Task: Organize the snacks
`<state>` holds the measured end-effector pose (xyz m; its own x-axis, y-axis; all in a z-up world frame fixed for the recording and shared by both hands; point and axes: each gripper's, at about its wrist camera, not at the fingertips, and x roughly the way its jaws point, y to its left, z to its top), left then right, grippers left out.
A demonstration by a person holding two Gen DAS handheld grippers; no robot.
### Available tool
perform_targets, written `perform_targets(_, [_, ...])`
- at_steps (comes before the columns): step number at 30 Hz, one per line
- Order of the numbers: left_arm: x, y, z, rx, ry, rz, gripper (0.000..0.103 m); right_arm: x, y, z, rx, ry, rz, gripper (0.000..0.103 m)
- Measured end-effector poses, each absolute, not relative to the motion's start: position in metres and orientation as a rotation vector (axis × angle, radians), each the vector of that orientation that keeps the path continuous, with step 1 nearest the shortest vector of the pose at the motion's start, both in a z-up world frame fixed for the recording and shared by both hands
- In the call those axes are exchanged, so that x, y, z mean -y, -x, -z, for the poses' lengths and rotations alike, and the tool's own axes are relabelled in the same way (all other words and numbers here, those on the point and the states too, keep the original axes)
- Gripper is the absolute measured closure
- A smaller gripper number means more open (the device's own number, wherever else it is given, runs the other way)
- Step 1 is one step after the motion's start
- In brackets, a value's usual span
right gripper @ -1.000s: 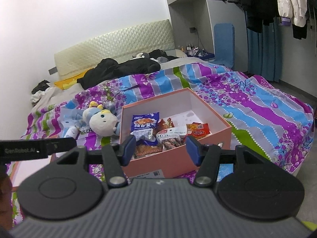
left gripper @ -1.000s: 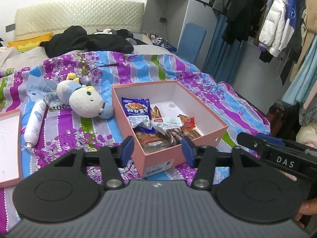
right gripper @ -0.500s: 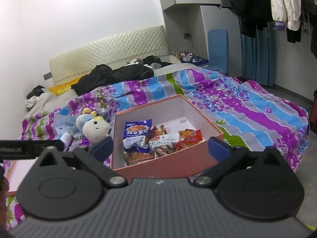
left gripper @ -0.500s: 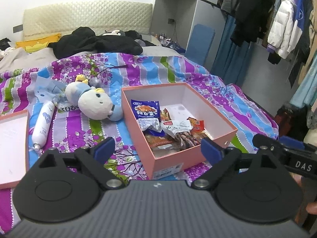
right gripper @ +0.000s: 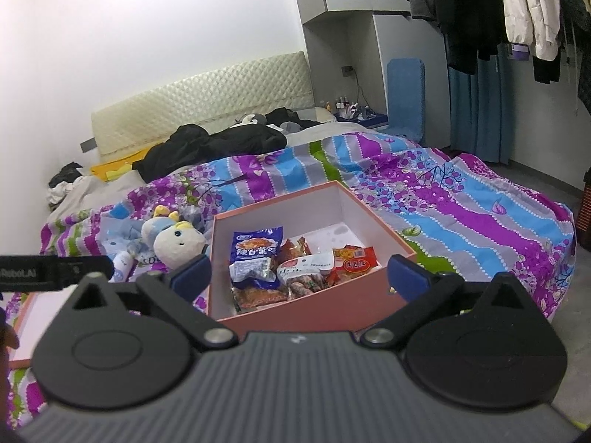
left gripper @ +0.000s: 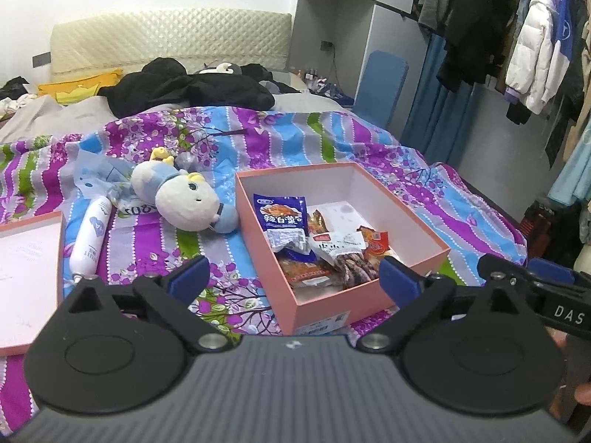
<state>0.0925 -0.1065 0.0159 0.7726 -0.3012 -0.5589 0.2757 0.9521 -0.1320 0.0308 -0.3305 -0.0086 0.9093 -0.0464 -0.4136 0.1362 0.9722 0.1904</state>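
Over the last second both of my tongs have spread from a narrow gap to wide open. My left tongs (left gripper: 293,282) now stand with their blue tips far apart and nothing between them, low in the left wrist view. My right tongs (right gripper: 299,277) are just as wide and equally empty.

The snacks (left gripper: 321,243) lie together in the near half of the open pink box (left gripper: 410,217), at the centre of the frame on the striped bedspread (left gripper: 332,136). A blue packet (right gripper: 255,254) leans against the box's left wall, with a red one (right gripper: 356,260) to its right. The box lid (left gripper: 27,277) lies apart at the left edge of the left wrist view. A plush toy (left gripper: 184,203) and a white tube (left gripper: 90,243) lie on the bed between lid and box.

I see no loose snack on the bed. Open, empty tongs fit two readings: I have just let something go into the box, or I am readying a grasp, perhaps for the lid or a packet.
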Motion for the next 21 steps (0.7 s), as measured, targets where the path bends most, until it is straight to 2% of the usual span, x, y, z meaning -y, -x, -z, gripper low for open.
perform_targets(21, [0.1028, -0.0937, -0.0179, -0.634, 0.058, 0.263, 0.002, 0.3313, -0.0306, 0.0067, -0.418, -0.215, 0.102, 0.000])
